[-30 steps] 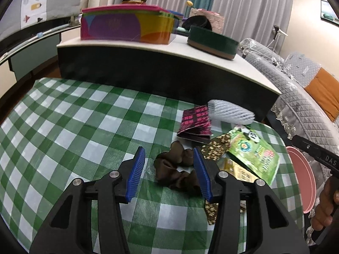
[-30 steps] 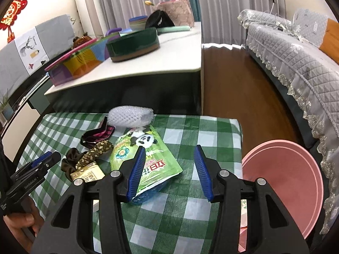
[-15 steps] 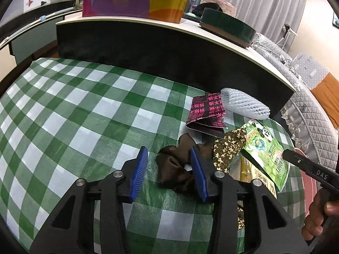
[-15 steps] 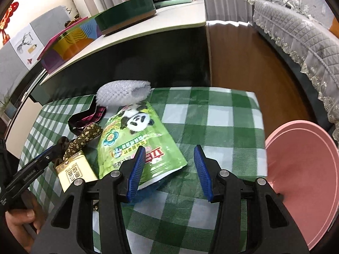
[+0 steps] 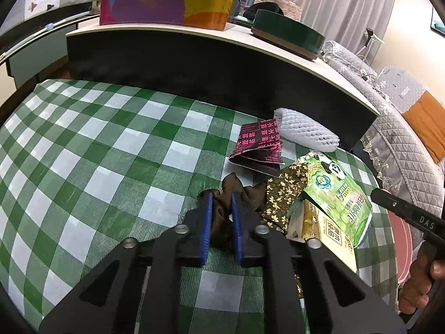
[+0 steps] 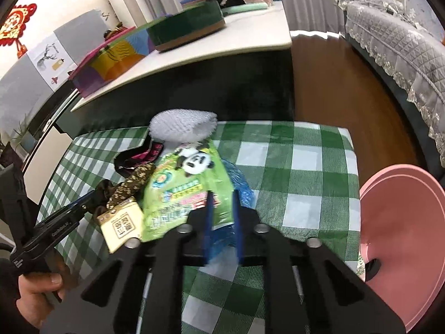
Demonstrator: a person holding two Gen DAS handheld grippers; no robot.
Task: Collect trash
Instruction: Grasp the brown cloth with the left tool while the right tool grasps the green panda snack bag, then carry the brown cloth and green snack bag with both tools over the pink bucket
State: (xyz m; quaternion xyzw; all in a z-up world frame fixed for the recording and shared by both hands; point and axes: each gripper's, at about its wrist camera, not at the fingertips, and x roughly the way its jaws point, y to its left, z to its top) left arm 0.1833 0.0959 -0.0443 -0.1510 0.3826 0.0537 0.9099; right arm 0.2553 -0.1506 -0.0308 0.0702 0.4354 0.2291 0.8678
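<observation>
On the checked desk (image 5: 116,150), your left gripper (image 5: 221,208) was closing on the brown wrapper (image 5: 222,214) and your right gripper (image 6: 222,211) on the green pouch (image 6: 180,192); both had stood open, so two pieces were nearly secured.

My pads (image 5: 207,222) blue, frames black. Cloth (image 5: 111,153) green-white check. Wrapper (image 5: 222,214) brown; pouch (image 6: 189,189) green, panda print; basin (image 6: 403,222) pink; packet (image 5: 261,144) black-pink.
</observation>
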